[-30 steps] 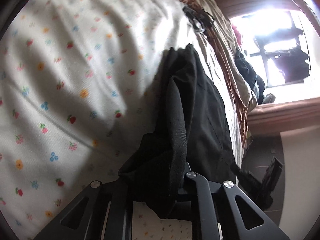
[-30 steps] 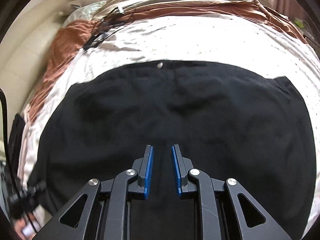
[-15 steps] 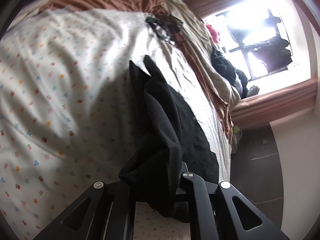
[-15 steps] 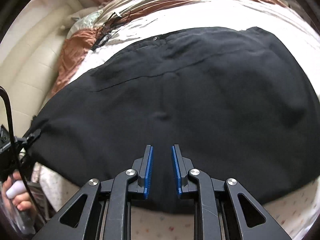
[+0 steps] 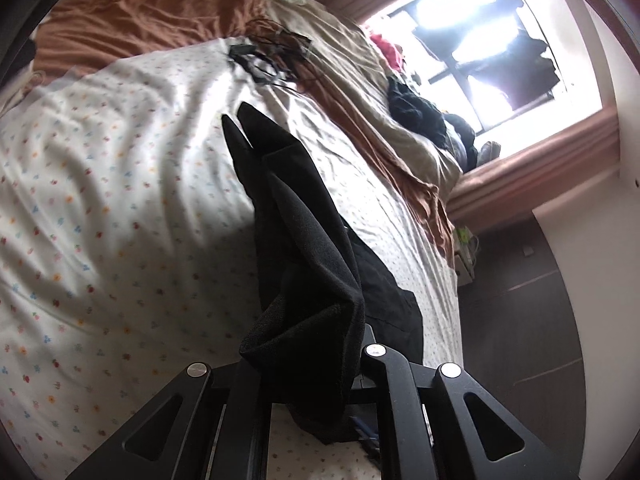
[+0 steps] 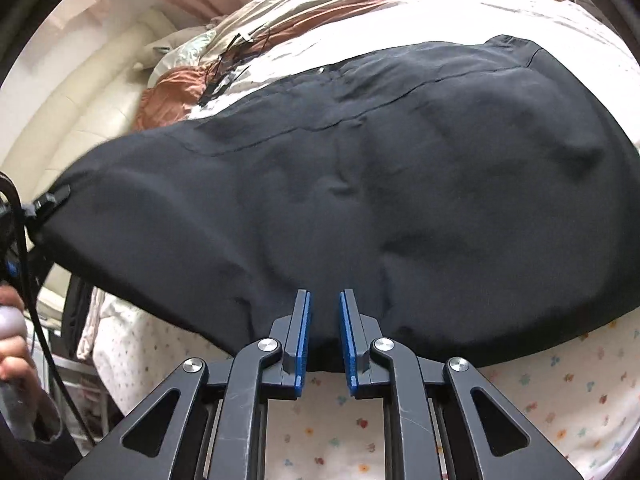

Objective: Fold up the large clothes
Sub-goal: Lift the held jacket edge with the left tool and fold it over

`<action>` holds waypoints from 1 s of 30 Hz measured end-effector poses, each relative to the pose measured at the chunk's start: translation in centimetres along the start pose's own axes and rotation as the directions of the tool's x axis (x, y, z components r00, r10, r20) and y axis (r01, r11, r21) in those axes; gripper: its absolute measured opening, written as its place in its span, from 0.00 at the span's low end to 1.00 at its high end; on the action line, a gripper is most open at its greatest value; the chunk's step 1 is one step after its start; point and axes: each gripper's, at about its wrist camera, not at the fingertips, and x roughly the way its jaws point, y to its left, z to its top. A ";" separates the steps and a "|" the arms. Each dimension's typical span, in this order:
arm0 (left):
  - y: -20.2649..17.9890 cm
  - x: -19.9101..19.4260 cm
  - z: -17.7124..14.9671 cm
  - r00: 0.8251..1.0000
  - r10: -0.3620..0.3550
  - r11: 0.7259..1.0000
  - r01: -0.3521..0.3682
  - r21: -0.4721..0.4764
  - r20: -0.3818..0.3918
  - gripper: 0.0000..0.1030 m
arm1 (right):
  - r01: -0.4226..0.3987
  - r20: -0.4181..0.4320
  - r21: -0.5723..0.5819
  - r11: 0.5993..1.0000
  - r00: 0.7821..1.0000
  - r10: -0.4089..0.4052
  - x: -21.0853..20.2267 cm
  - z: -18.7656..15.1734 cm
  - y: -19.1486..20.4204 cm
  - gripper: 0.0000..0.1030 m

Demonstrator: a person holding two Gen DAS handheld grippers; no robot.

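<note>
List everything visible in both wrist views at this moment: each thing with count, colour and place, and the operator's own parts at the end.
black garment: 1, black, spread on the bed; one bunched edge raised in the left gripper
floral sheet: 1, white with small coloured flowers, under the garment
rust blanket: 1, orange-brown, crumpled at the bed's far end
beige cover: 1, beige, beside the rust blanket
tangled cables: 1 bundle, black, on the sheet's far edge
clothes pile: 1, mostly dark, by the window
window: 1, bright, far wall
headboard: 1, cream, padded, left in the right wrist view
left gripper: 1, black, shut on the garment
right gripper: 1, black with blue pads, open, at the garment's near edge
hand: 1, at the left edge of the right wrist view
</note>
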 end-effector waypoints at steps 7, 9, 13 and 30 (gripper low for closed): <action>-5.0 1.5 -1.5 0.999 -0.006 0.993 0.010 0.113 -0.034 0.10 | 0.027 -0.011 -0.025 0.999 1.000 -0.027 2.4 -1.6 -0.8 0.15; -6.6 1.9 -1.9 0.999 -0.014 0.990 0.020 0.143 -0.047 0.10 | 0.028 -0.001 -0.040 0.999 1.000 -0.028 2.4 -1.8 -0.7 0.15; -10.0 2.9 -2.9 0.997 -0.031 0.977 0.046 0.208 -0.077 0.10 | -0.073 -0.038 0.022 0.997 0.997 0.074 2.0 -1.1 -2.4 0.15; -18.4 11.1 -7.1 0.976 -0.007 0.930 0.086 0.356 -0.218 0.10 | -0.082 0.132 0.218 0.973 0.990 0.054 -10.8 -3.9 -12.1 0.21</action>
